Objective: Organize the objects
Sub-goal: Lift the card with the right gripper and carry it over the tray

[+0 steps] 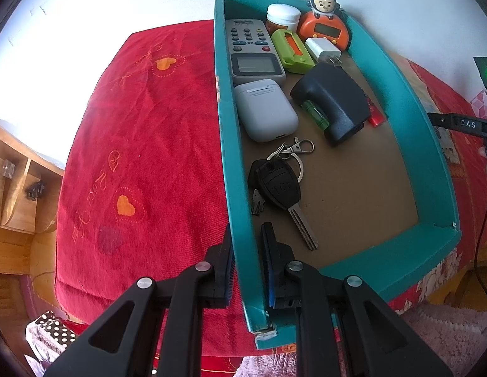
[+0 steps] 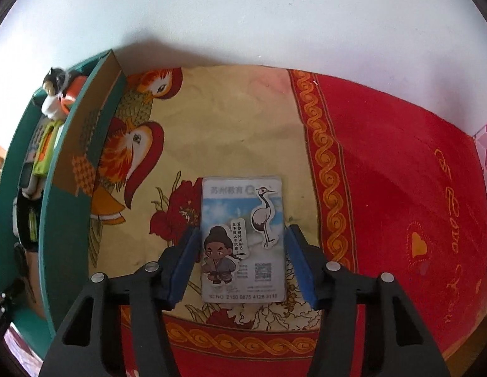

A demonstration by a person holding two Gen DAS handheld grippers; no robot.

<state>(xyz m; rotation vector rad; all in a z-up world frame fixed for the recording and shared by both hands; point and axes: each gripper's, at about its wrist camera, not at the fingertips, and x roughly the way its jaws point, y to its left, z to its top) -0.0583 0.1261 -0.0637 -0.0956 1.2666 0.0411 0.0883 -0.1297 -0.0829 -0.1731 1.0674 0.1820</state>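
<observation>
Black claws, blue pads, silver pivot pins.

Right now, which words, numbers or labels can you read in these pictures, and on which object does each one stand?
"IC NO. 2150 0875 4128 3118": bottom edge of the card.
"苏州教育": top of the card.
"DAS": black bar at the right edge of the left wrist view.
"TCK", roughly: black key in the teal box.
Too small or blurred: the card's speech bubble and QR text, the remote buttons, the script on the red cloth.

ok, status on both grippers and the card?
Left gripper shut on box wall. Right gripper straddles card, pads not yet pressing. Card flat on cloth, nothing in the way.
</observation>
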